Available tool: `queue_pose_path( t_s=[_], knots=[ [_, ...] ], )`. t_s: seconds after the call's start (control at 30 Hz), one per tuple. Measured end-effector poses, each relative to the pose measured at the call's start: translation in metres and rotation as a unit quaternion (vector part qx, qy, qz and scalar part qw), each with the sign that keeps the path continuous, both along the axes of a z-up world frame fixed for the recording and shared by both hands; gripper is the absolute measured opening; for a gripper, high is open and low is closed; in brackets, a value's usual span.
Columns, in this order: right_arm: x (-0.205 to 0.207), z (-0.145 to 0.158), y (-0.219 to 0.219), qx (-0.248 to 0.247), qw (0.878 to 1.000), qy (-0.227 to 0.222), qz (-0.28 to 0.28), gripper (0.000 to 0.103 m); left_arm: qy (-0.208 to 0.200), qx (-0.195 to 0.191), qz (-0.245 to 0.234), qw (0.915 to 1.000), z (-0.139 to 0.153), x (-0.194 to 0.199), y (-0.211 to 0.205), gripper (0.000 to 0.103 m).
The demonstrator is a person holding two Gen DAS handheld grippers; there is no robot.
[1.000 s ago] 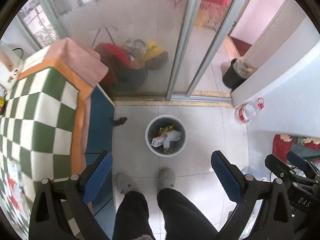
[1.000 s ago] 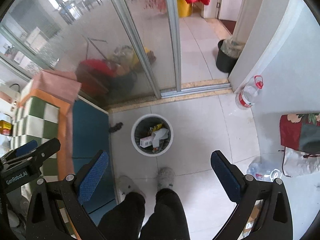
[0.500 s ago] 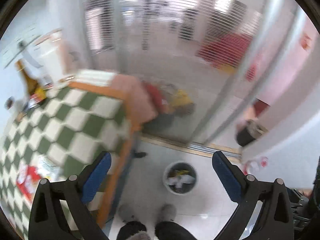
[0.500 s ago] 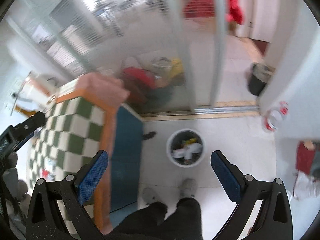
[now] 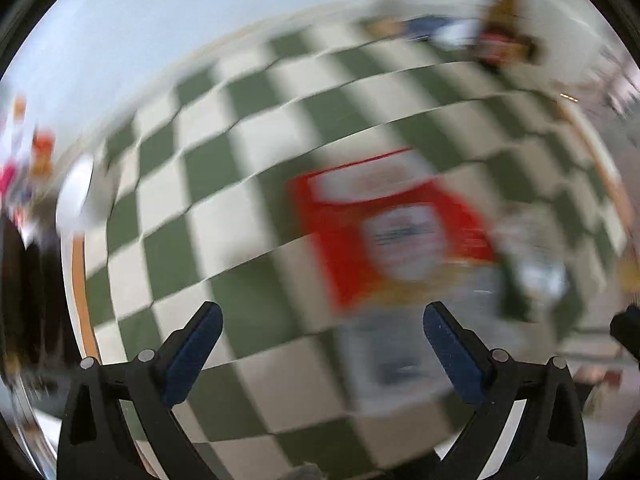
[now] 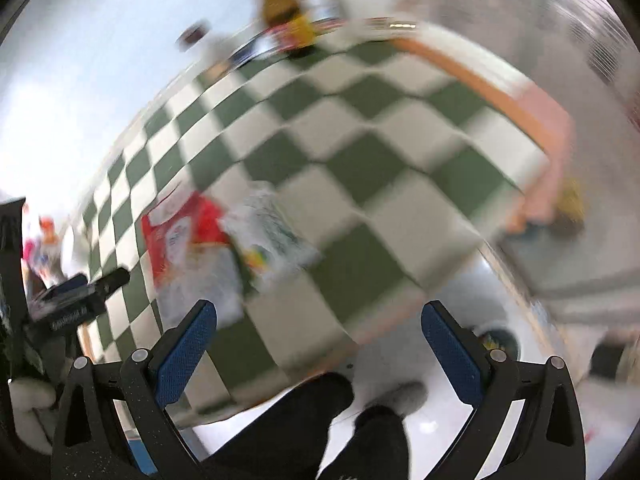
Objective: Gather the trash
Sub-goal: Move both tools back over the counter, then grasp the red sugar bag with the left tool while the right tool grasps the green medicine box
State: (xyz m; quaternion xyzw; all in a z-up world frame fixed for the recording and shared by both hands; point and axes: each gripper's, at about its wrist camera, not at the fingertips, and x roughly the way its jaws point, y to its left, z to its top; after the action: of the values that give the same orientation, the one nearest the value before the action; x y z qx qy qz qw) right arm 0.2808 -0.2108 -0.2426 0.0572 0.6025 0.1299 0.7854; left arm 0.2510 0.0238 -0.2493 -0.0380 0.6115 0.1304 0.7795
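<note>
Both cameras have swung up from the tiled floor and the round white waste bin (image 6: 500, 338) to the table with the green-and-white chequered, orange-edged cloth (image 5: 248, 208), which now fills both heavily blurred views. In the left wrist view, a smeared white object (image 5: 76, 196) sits at the cloth's left edge. The left gripper (image 5: 320, 316) hangs over the table with its blue-padded jaws spread wide and nothing between them. Just beyond its fingertips lies a flat red wrapper with a white label (image 5: 392, 232), the trash, on the cloth, with a paler clear packet (image 5: 540, 276) beside it on the right. In the right wrist view, the right gripper (image 6: 320, 316) is likewise released and empty, above the table's near edge. The brown glass bottle (image 6: 280, 4) stands at the far side. The person's dark trouser legs (image 6: 320, 420) show below.
</note>
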Motion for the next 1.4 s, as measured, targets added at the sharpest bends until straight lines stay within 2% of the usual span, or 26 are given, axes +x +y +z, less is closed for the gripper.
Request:
queue_pose_path(
  t_s=[0.07, 0.13, 0.2, 0.23, 0.3, 0.37, 0.43, 0.53, 0.63, 0.67, 0.7, 0.77, 0.83, 0.87, 0.9, 0.97, 1.07, 1.13, 1.2, 1.33, 1.37, 1.4],
  knots=[
    [0.024, -0.020, 0.036, -0.033, 0.999, 0.009, 0.037, 0.101, 0.019, -0.029, 0.034, 0.9988, -0.017, -0.002, 0.027, 0.102],
    [0.039, -0.039, 0.060, -0.050, 0.997, 0.025, 0.058, 0.095, 0.030, -0.066, 0.047, 0.9963, -0.032, -0.001, 0.040, 0.102],
    [0.047, -0.054, 0.073, -0.059, 0.995, 0.041, 0.072, 0.086, 0.035, -0.097, 0.049, 0.9935, -0.044, 0.003, 0.043, 0.102],
    [0.048, -0.059, 0.079, -0.082, 0.993, 0.034, 0.076, 0.088, 0.035, -0.114, 0.046, 0.9918, -0.050, 0.006, 0.043, 0.102],
    [0.050, -0.066, 0.085, -0.102, 0.991, 0.019, 0.084, 0.087, 0.035, -0.141, 0.036, 0.9888, -0.058, 0.013, 0.038, 0.102],
    [0.053, -0.068, 0.086, -0.104, 0.991, 0.013, 0.081, 0.084, 0.036, -0.160, 0.024, 0.9862, -0.064, 0.019, 0.030, 0.102],
    [0.054, -0.069, 0.084, -0.114, 0.990, 0.006, 0.078, 0.074, 0.028, -0.156, 0.009, 0.9873, -0.063, 0.024, 0.021, 0.101],
    [0.055, -0.071, 0.077, -0.095, 0.993, 0.007, 0.074, 0.073, 0.023, -0.158, -0.013, 0.9870, -0.063, 0.031, 0.008, 0.100],
    [0.054, -0.072, 0.072, -0.088, 0.994, 0.006, 0.071, 0.072, 0.016, -0.147, -0.036, 0.9884, -0.060, 0.036, -0.006, 0.080],
    [0.054, -0.073, 0.071, -0.087, 0.994, 0.005, 0.069, 0.072, 0.014, -0.138, -0.045, 0.9893, -0.058, 0.038, -0.010, 0.061],
    [0.050, -0.070, 0.064, -0.086, 0.994, 0.004, 0.068, 0.071, 0.013, -0.128, -0.055, 0.9901, -0.057, 0.040, -0.014, 0.034],
    [0.048, -0.070, 0.059, -0.077, 0.995, 0.004, 0.063, 0.069, 0.017, -0.123, -0.062, 0.9903, -0.057, 0.043, -0.015, 0.021],
    [0.044, -0.064, 0.054, -0.057, 0.997, 0.004, 0.055, 0.061, 0.014, -0.117, -0.064, 0.9910, -0.055, 0.045, -0.014, 0.016],
    [0.044, -0.060, 0.050, -0.050, 0.998, 0.003, 0.050, 0.051, 0.011, -0.115, -0.064, 0.9913, -0.053, 0.046, -0.014, 0.014],
    [0.043, -0.056, 0.048, -0.050, 0.998, 0.002, 0.046, 0.046, 0.008, -0.111, -0.064, 0.9917, -0.051, 0.044, -0.013, 0.000],
    [0.044, -0.045, 0.040, -0.040, 0.999, -0.001, 0.034, 0.042, 0.001, -0.114, -0.062, 0.9916, -0.042, 0.041, -0.008, 0.000],
    [0.053, -0.036, 0.036, -0.021, 1.000, 0.008, 0.012, 0.042, -0.014, -0.113, -0.061, 0.9915, -0.029, 0.044, 0.004, 0.000],
    [0.056, -0.036, 0.026, -0.014, 1.000, 0.018, 0.003, 0.049, -0.021, -0.113, -0.063, 0.9914, -0.023, 0.039, 0.011, 0.000],
    [0.059, -0.038, 0.024, -0.016, 1.000, 0.026, 0.006, 0.064, -0.015, -0.136, -0.069, 0.9881, -0.026, 0.036, 0.015, 0.000],
    [0.063, -0.055, 0.025, -0.022, 0.997, 0.060, 0.034, 0.075, 0.044, -0.190, -0.062, 0.9788, -0.062, 0.032, 0.019, 0.004],
    [0.063, -0.060, 0.026, -0.026, 0.997, 0.065, 0.037, 0.075, 0.039, -0.197, -0.060, 0.9779, -0.064, 0.029, 0.020, 0.008],
    [0.062, -0.062, 0.025, -0.032, 0.997, 0.067, 0.037, 0.075, 0.025, -0.206, -0.065, 0.9760, -0.062, 0.026, 0.021, 0.020]
  ],
)
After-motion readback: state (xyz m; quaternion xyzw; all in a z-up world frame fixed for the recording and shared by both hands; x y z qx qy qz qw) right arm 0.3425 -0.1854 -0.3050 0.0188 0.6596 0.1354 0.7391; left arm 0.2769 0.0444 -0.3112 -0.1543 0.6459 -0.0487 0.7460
